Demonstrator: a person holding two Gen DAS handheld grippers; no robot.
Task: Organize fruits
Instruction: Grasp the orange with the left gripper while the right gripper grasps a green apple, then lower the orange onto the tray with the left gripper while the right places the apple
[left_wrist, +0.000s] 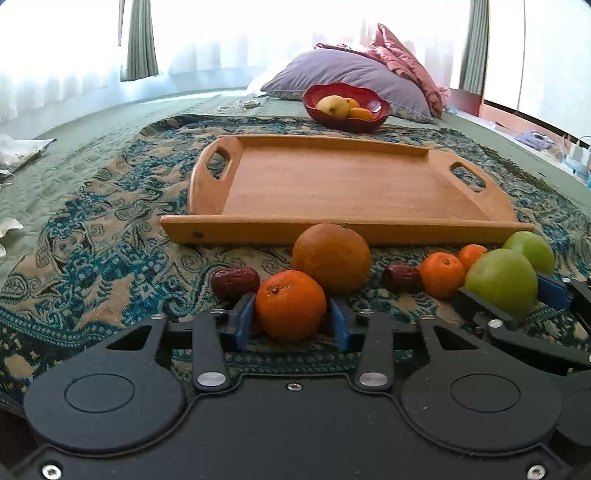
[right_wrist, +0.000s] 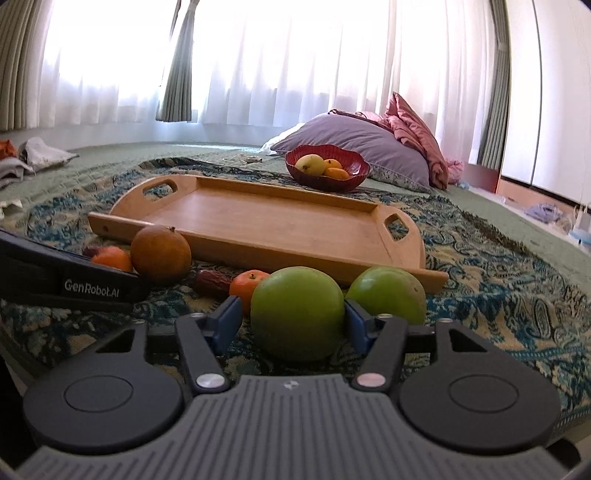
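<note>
My left gripper (left_wrist: 291, 317) has its blue pads on both sides of a small tangerine (left_wrist: 290, 304) that rests on the patterned cloth; a thin gap shows at each pad. My right gripper (right_wrist: 293, 321) brackets a green apple (right_wrist: 297, 314) the same way, its right pad touching and its left pad slightly apart. A second green apple (right_wrist: 386, 295) lies beside it. A brownish orange (left_wrist: 332, 256), two red dates (left_wrist: 235, 282) (left_wrist: 400, 277) and two more tangerines (left_wrist: 442, 276) (left_wrist: 471, 254) lie along the front of the wooden tray (left_wrist: 347, 229).
A red bowl (left_wrist: 347, 123) holding a yellow pear and tangerines stands behind the tray, before a purple pillow (left_wrist: 354, 74) and pink cloth. Papers lie at the far left (left_wrist: 22, 155). Small items sit at the bed's right edge (left_wrist: 576, 151).
</note>
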